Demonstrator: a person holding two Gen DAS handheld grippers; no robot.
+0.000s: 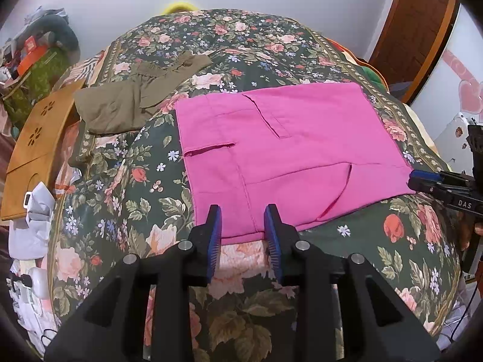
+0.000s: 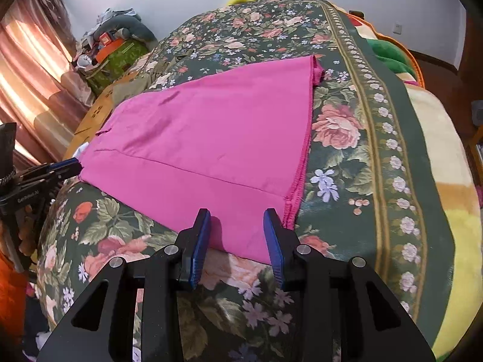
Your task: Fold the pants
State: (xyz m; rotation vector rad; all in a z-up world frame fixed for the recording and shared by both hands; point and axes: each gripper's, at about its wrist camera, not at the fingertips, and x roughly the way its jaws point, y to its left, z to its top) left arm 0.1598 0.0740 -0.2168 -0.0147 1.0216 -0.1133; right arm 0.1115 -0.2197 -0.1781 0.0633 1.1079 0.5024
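Directly ahead of my left gripper (image 1: 243, 226), the folded magenta cotton pants (image 1: 280, 150) lie flat on the floral-quilted bed (image 1: 120, 196); jaws spread, holding nothing. My right gripper (image 2: 237, 230), likewise parted and empty, faces the pants' near hem corner.

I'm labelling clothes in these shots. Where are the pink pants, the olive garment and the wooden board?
Pink pants (image 1: 302, 138): left wrist view, middle of the flat fabric.
Olive garment (image 1: 120, 108): left wrist view, its crumpled lower part.
Wooden board (image 1: 33, 147): left wrist view, bare top face.
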